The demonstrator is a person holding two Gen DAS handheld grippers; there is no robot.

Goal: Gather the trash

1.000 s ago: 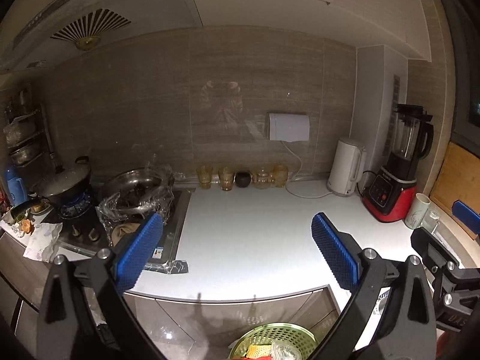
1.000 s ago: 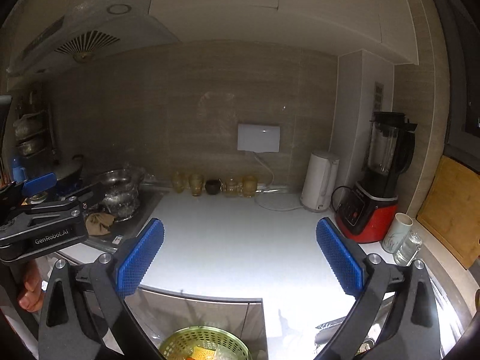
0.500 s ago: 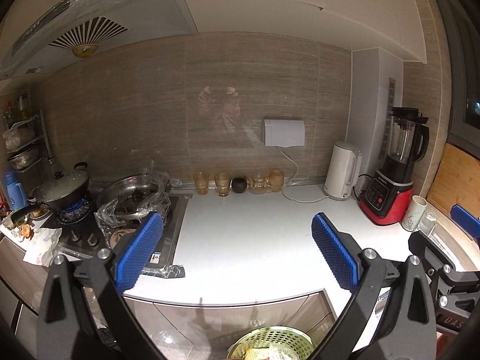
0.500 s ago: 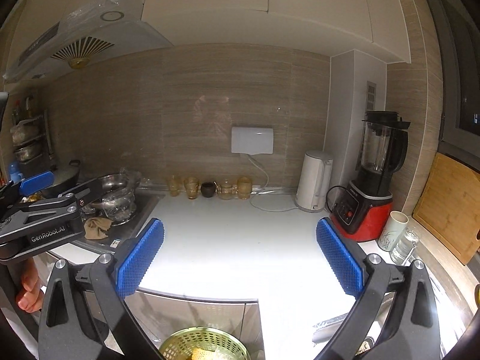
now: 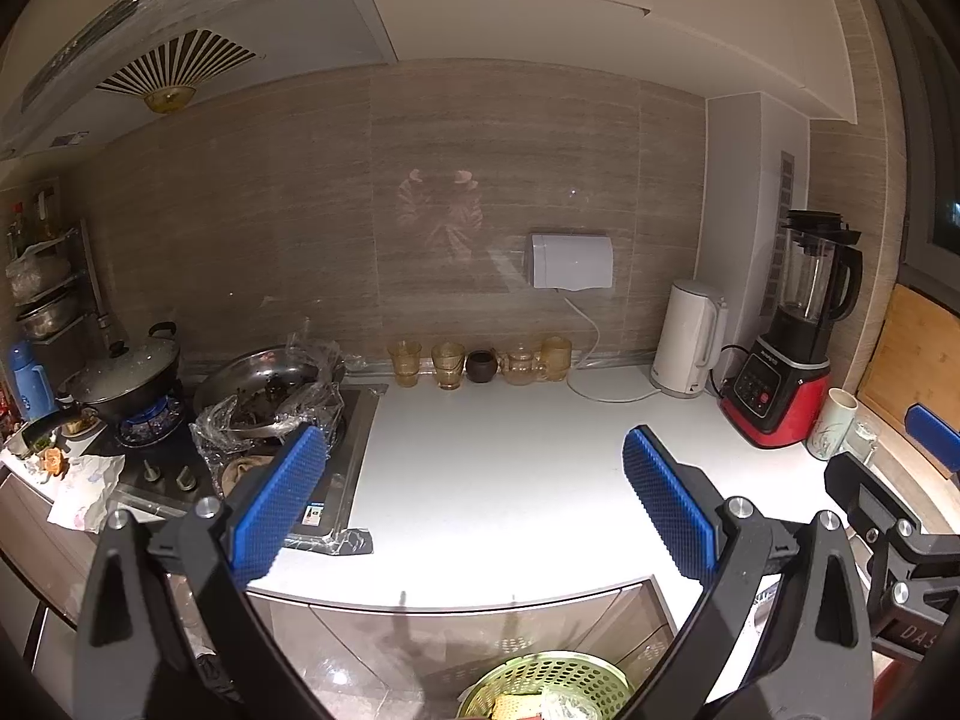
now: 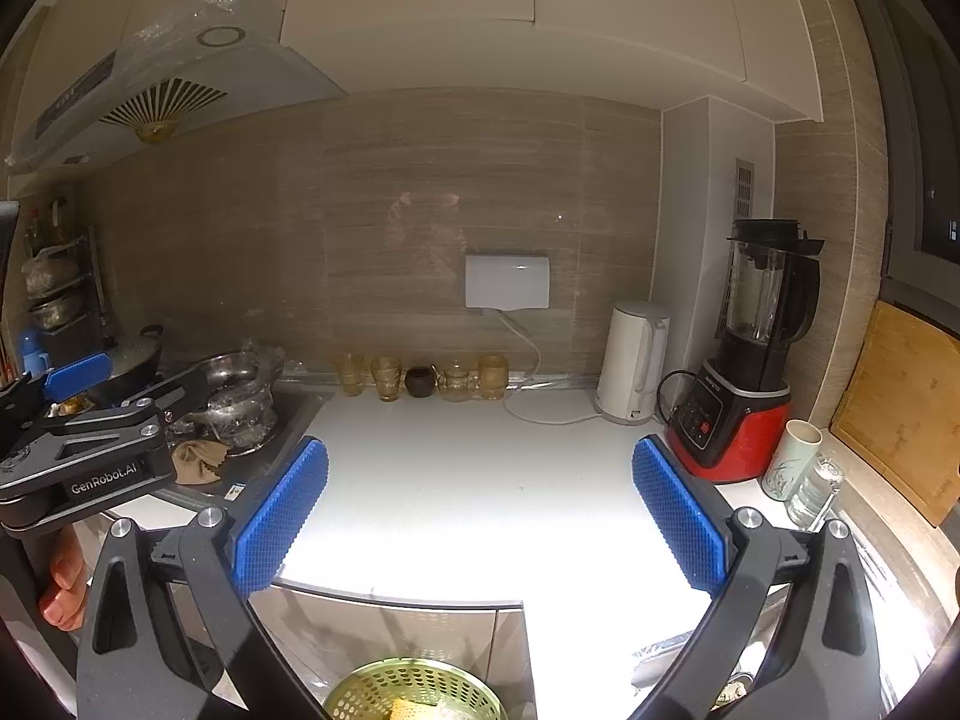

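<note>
My left gripper (image 5: 474, 504) is open and empty, held in front of the white countertop (image 5: 492, 456). My right gripper (image 6: 480, 513) is also open and empty, over the counter's front edge. A green perforated trash basket (image 5: 546, 687) stands on the floor below, with yellow and clear scraps inside; it also shows in the right wrist view (image 6: 411, 693). Crumpled clear plastic (image 5: 270, 402) wraps a steel bowl on the stove. A crumpled white paper (image 5: 84, 489) lies at the far left. A dark wrapper piece (image 5: 351, 542) lies at the stove's front corner.
A row of amber glasses (image 5: 447, 363) lines the back wall. A white kettle (image 5: 687, 339), a red blender (image 5: 780, 390), a mug (image 5: 831, 432) and a wooden board (image 6: 906, 408) stand at the right. A lidded pot (image 5: 123, 372) sits on a lit burner.
Both grippers have risen and drawn back a little from the counter, so the view tilts upward. Both stay open and empty.
</note>
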